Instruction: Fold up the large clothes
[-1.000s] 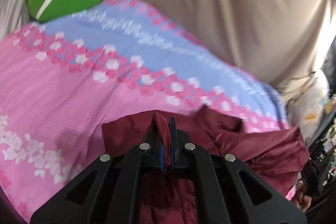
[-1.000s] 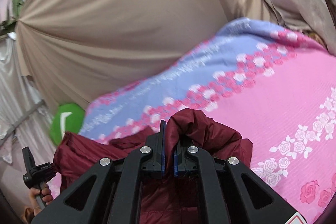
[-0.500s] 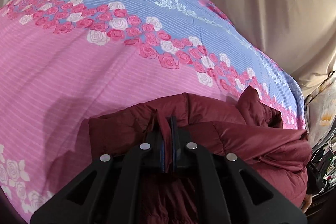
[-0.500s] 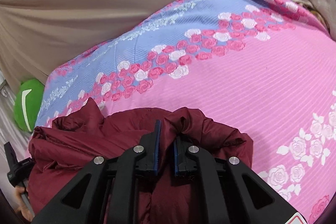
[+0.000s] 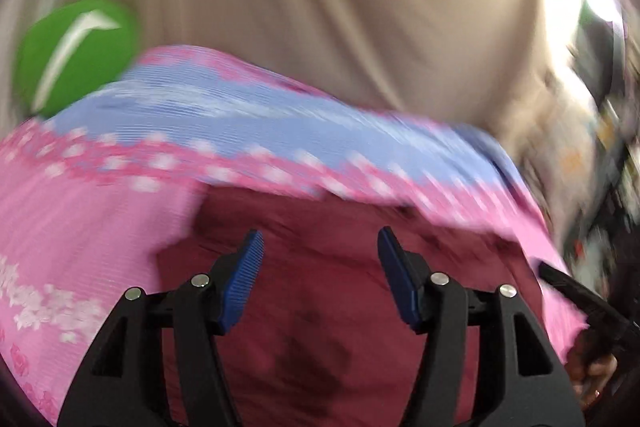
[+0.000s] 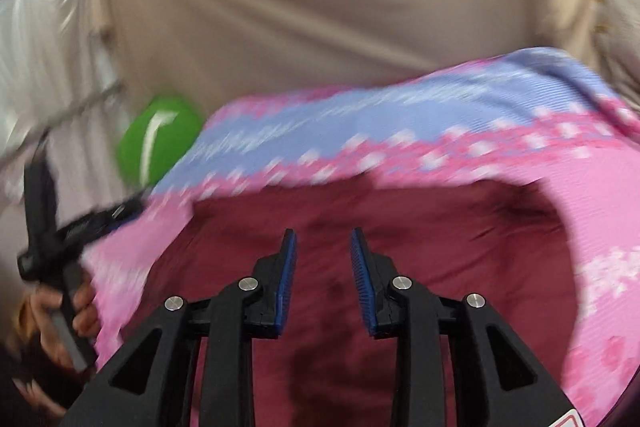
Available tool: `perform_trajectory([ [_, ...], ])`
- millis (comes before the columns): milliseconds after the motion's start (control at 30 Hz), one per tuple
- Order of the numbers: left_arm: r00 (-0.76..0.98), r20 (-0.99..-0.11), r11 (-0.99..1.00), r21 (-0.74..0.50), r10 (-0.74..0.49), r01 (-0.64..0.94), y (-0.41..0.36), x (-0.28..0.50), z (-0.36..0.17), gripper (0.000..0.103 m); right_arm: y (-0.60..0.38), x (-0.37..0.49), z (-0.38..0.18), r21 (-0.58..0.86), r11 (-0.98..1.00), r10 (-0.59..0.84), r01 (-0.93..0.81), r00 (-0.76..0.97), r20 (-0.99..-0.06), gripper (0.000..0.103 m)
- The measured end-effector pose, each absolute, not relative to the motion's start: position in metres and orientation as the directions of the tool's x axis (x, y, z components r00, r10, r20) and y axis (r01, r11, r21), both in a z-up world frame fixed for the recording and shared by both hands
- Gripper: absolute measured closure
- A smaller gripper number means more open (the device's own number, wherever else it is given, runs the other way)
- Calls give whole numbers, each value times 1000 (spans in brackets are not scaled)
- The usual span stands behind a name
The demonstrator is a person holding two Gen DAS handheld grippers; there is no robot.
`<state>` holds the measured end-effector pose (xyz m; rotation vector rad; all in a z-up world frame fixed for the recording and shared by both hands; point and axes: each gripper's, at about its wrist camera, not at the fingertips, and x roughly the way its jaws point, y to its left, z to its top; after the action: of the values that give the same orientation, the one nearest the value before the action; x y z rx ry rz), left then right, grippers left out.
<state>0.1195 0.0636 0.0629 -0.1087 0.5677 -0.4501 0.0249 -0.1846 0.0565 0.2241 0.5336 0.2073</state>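
Observation:
A dark red padded jacket (image 5: 320, 291) lies on a pink and blue rose-patterned bedsheet (image 5: 100, 211). It also shows in the right wrist view (image 6: 440, 251). My left gripper (image 5: 320, 241) is open and empty, its blue pads wide apart just above the jacket. My right gripper (image 6: 323, 239) is open and empty too, its pads a smaller way apart over the jacket. Both views are blurred by motion. The left gripper and the hand holding it show at the left of the right wrist view (image 6: 52, 239).
A green cushion with a white stripe (image 5: 72, 51) sits at the far left corner of the bed, also in the right wrist view (image 6: 158, 143). A beige curtain (image 5: 320, 7) hangs behind the bed. Cluttered items are at the far right (image 5: 600, 163).
Both grippers were shut on folds of the red jacket and have let go and opened. The jacket now lies flat on the sheet. Both cameras have tilted up.

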Motion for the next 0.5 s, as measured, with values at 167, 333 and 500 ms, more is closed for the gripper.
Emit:
perform_trajectory([
  [167, 630, -658, 893, -155, -412, 422, 14, 112, 2, 46, -120, 20, 5, 116, 969, 245, -219, 767, -593, 76],
  [333, 636, -676, 919, -174, -372, 353, 49, 115, -29, 51, -163, 8, -15, 87, 992, 122, -86, 769, -628, 81],
  [500, 628, -683, 924, -210, -373, 320, 88, 116, -41, 72, -257, -18, -26, 92, 977, -92, 194, 766, -636, 86],
])
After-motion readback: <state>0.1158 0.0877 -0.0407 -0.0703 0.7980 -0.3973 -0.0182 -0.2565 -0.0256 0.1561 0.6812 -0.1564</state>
